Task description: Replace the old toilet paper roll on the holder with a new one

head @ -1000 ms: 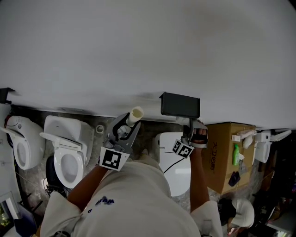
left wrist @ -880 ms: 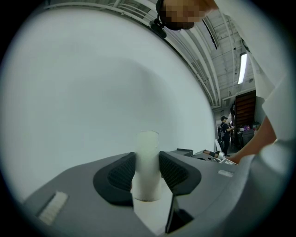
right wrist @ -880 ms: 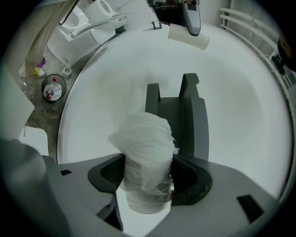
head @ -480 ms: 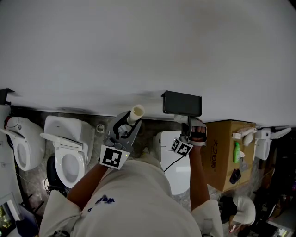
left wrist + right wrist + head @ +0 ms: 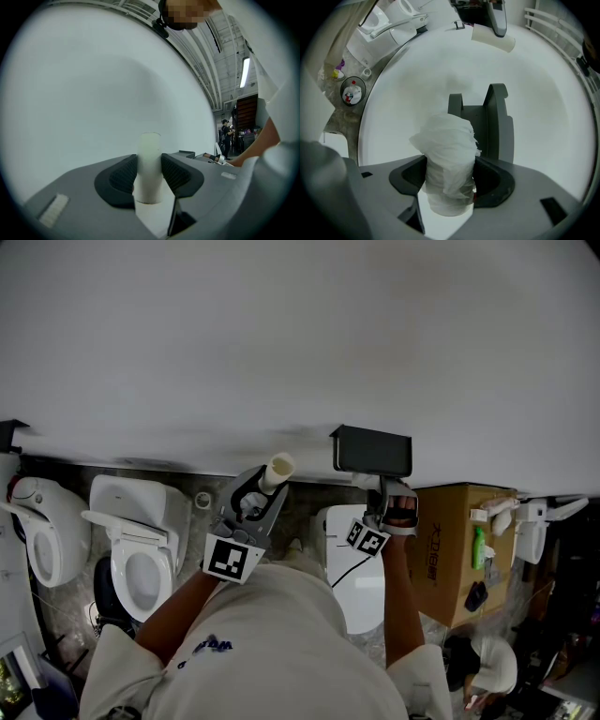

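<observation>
From my head camera, my left fingers (image 5: 269, 498) clench the bare old tube (image 5: 278, 469), whose end pokes past their tips toward the white wall (image 5: 300, 334). My right fingers (image 5: 381, 487) sit just below the black holder (image 5: 372, 450). A cardboard box (image 5: 450, 549) stands to the right and toilets (image 5: 141, 540) to the left.

In the left gripper view, the tube stands upright, squeezed between both pads.

In the right gripper view, I grasp the new roll (image 5: 450, 164), with the holder just beyond it on the wall.

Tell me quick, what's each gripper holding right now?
Left gripper: closed on the bare cardboard tube.
Right gripper: closed on the toilet paper roll.
</observation>
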